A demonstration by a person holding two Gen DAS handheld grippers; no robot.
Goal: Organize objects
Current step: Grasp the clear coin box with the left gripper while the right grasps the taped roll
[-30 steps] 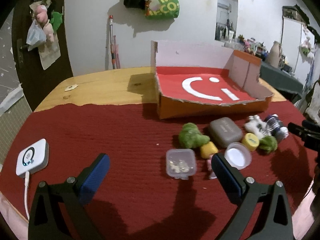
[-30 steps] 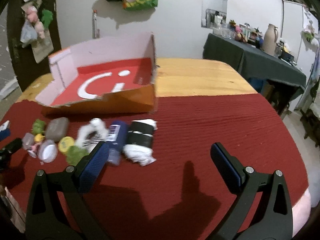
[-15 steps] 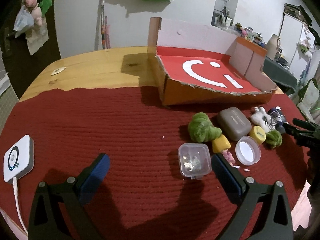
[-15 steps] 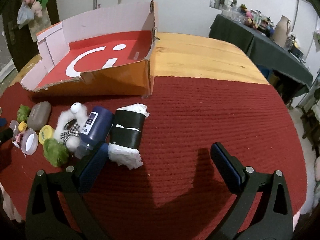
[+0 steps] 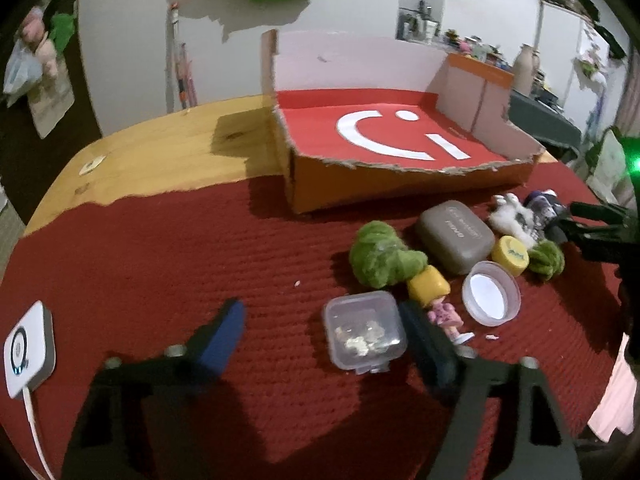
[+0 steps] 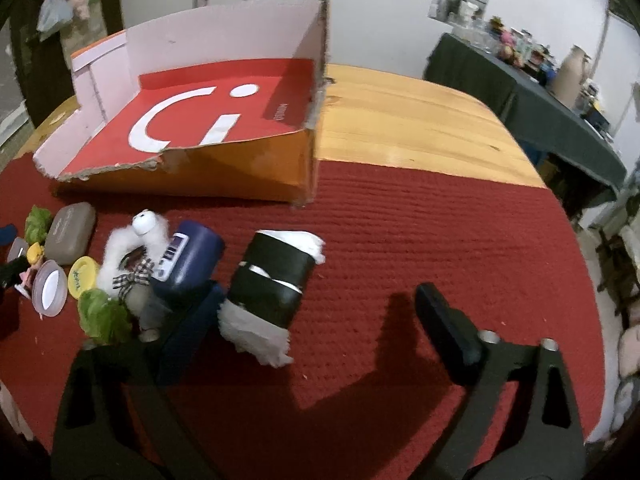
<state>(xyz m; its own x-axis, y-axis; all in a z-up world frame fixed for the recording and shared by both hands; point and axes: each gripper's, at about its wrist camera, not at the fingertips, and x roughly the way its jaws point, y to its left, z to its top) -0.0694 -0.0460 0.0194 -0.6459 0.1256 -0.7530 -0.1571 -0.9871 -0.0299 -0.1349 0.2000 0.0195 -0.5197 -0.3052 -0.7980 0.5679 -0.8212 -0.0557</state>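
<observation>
left wrist view: both tools (image 5: 320,320) (image 6: 316,312) apparently unclenched, closing, over red cloth (image 5: 160,260) on wooden table (image 5: 160,152).

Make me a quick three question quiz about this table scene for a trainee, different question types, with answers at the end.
1. True or false: the cardboard box already holds several toys.
2. Multiple choice: what lies between the fingers of the left gripper? A) yellow cap B) clear plastic container C) grey case
3. Fill in: the black roll lies on the red ____.

Key:
1. False; the box is empty.
2. B, the clear plastic container; the jaws have just been closing, not yet pressing on it.
3. Cloth.
</observation>
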